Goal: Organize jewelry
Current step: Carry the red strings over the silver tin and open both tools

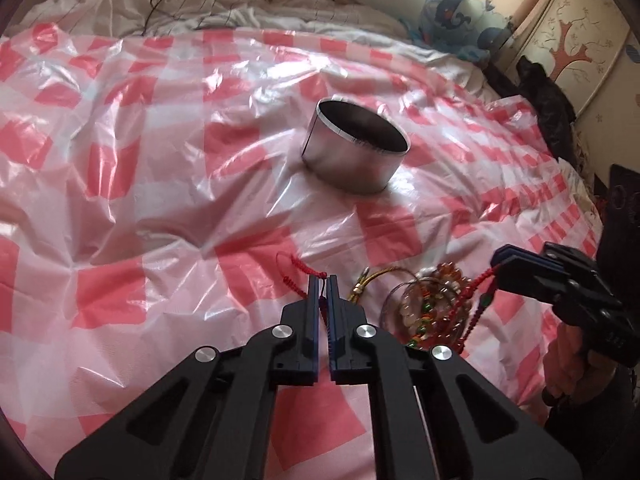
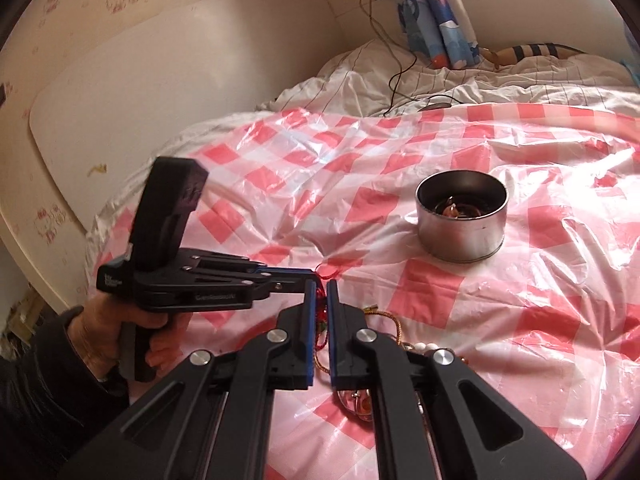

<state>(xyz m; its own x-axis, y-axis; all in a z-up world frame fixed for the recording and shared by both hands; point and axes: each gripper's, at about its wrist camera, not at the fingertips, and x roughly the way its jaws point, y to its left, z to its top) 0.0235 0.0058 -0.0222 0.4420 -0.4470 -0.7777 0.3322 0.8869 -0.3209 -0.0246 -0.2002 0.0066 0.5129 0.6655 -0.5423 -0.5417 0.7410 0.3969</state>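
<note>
My left gripper [image 1: 321,279] is shut on a red braided cord [image 1: 298,266] that loops out past its tips onto the sheet. My right gripper [image 2: 320,285] is shut on a red beaded cord [image 1: 482,280]; in the left wrist view the right gripper [image 1: 498,260] holds it just above a pile of jewelry [image 1: 430,308] with glass bangles, amber beads and a gold cord [image 1: 374,278]. The left gripper [image 2: 316,278] meets my right one tip to tip in the right wrist view. A round metal tin [image 1: 354,148] stands beyond; the tin [image 2: 462,220] holds some jewelry.
A crinkled red-and-white checked plastic sheet [image 1: 160,160] covers the bed. White bedding [image 2: 400,80] and a black cable [image 2: 394,80] lie at the far side, with blue patterned cushions [image 1: 464,20] near the wall.
</note>
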